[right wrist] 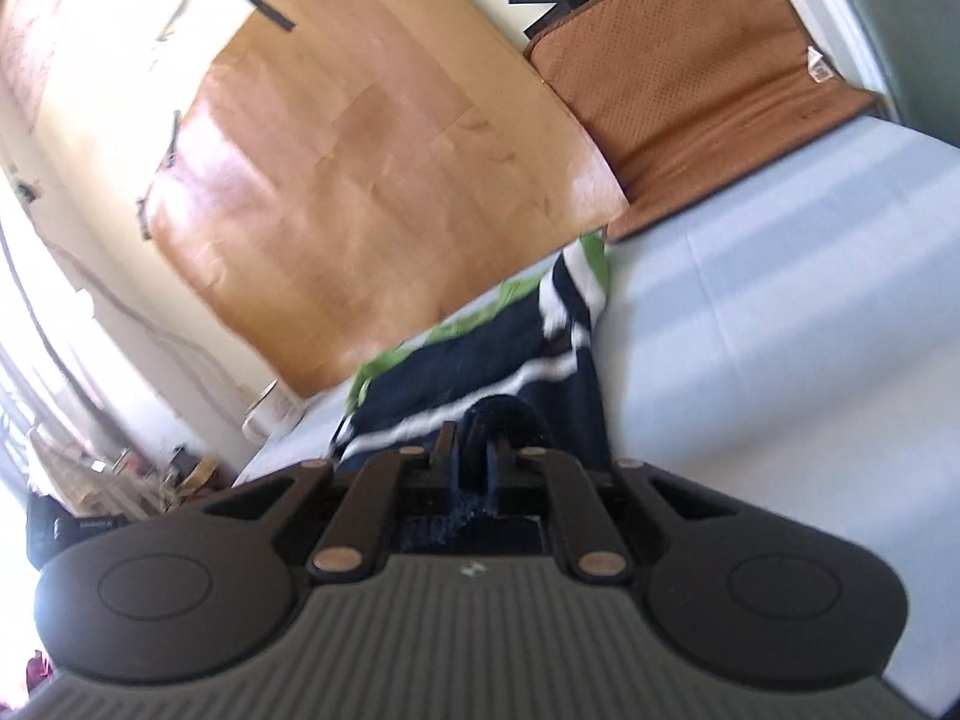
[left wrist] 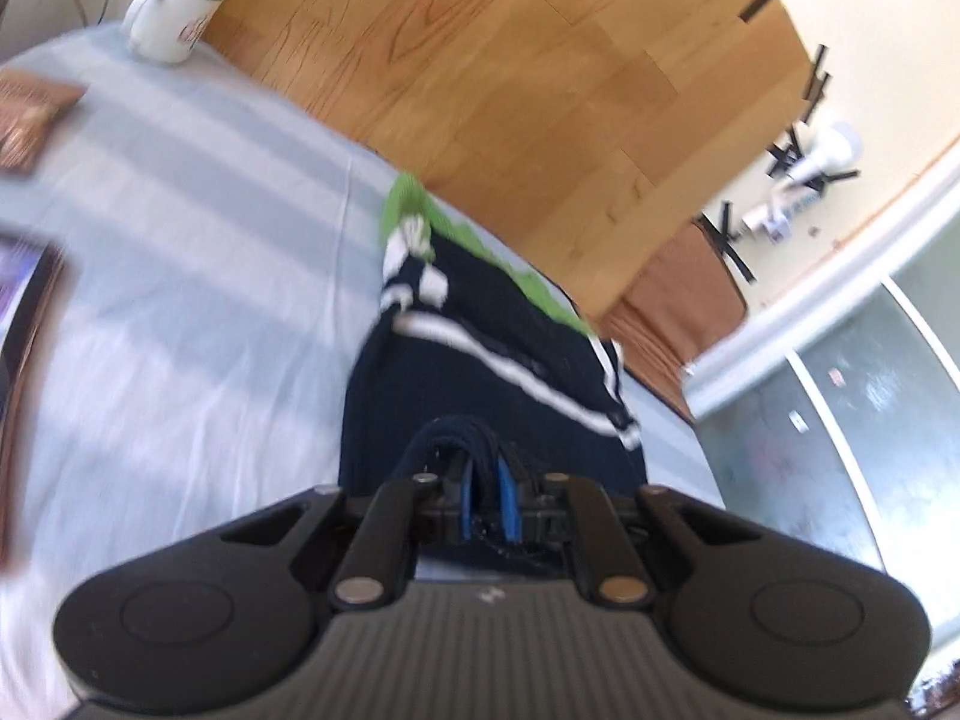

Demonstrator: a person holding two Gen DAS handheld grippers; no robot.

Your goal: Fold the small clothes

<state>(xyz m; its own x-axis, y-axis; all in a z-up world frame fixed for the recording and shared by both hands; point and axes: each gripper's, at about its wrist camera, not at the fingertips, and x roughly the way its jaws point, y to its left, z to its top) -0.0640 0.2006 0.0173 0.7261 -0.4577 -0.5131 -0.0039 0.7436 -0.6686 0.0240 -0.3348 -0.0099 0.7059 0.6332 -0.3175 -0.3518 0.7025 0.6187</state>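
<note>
Left gripper (left wrist: pixel 487 468) clamped on a thick rolled hem of the navy garment (left wrist: pixel 480 372), blue pads (left wrist: pixel 507 492) pinching bunched cloth between them. Right gripper (right wrist: pixel 480 438) likewise closed on a dark folded edge of the same garment (right wrist: pixel 480 372), fabric humped up over the fingertips. Both holds at the near edge, apparently one toward each corner.

Beyond the fingers, spread flat across a pale blue sheet (left wrist: pixel 180 300): navy cloth crossed by white stripes (left wrist: pixel 510 360), with a lime-green layer (left wrist: pixel 414 198) peeking out at the far side, close to the wood-grain panel (left wrist: pixel 510 90) behind the surface.

Judged soft and light, limp enough to sag and drag between two holds; likely to shift on the smooth sheet, so best lifted clear and laid over rather than pushed. Ribbed hem thicker than the body, hence the surest place to grip; thin single layers more prone to slipping out.

Further out: white enamel mug (left wrist: pixel 171 18) at the far left corner with reddish lettering, too blurred to read; brown perforated mat (right wrist: pixel 690 78) bearing a small white tag (right wrist: pixel 817 69), text illegible. Nothing legible on the garment itself.
</note>
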